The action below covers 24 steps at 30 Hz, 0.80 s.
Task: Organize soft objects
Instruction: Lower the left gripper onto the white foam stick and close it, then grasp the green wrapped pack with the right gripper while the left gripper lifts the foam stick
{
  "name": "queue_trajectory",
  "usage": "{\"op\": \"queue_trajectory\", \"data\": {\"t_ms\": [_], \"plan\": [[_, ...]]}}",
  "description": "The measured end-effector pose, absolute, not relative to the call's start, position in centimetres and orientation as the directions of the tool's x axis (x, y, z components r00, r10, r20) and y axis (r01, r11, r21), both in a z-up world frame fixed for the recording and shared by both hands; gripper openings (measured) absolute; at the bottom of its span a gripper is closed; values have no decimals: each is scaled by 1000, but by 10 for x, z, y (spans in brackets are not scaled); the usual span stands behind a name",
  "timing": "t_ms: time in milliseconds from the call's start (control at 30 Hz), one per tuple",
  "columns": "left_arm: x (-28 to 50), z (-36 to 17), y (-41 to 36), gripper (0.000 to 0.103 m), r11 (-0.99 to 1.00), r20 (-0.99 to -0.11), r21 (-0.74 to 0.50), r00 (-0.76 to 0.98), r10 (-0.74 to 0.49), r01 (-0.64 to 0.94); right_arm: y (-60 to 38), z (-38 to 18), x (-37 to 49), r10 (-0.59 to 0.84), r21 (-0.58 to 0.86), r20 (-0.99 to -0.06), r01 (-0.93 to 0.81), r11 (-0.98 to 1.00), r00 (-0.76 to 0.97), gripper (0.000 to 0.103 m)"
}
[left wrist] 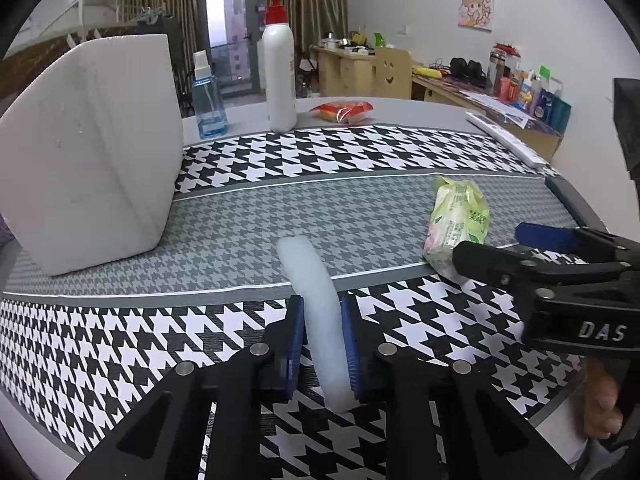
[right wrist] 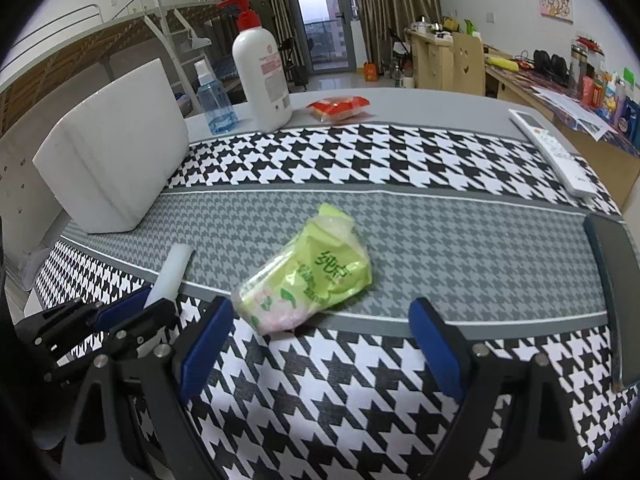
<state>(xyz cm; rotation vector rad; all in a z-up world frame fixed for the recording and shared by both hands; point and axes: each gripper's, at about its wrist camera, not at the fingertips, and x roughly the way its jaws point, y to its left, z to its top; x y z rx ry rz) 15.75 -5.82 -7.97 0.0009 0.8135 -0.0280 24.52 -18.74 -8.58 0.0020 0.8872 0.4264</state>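
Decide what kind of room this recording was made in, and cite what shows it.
Probably a dormitory or small apartment room: a metal bunk bed frame, a cluttered wooden desk, and curtains beside a balcony door.

green tissue pack (right wrist: 310, 276), houndstooth tablecloth (right wrist: 360, 152)

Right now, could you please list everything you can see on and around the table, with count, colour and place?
foam strip: one, white, near edge, between the left fingers
tissue pack: one, green, middle grey band, ahead of the right fingers
foam block: one, white, left side, standing
pump bottle: one, white with red pump, far side
spray bottle: one, clear blue, left of the pump bottle
snack packet: one, red, far side
remote control: one, white, right edge
table mat: one, black-white and grey houndstooth
left gripper: one, black with blue pads, shut on the strip
right gripper: one, same colours, open, empty
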Motion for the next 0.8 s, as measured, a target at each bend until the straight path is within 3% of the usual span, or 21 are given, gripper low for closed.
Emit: {"op": "queue_trajectory", "data": {"t_ms": [800], "plan": [[157,-63,-29,19,995,-669,-27,738,-87,92,-170,-87,255,266,90,-763,-310,947,589,92]]}}
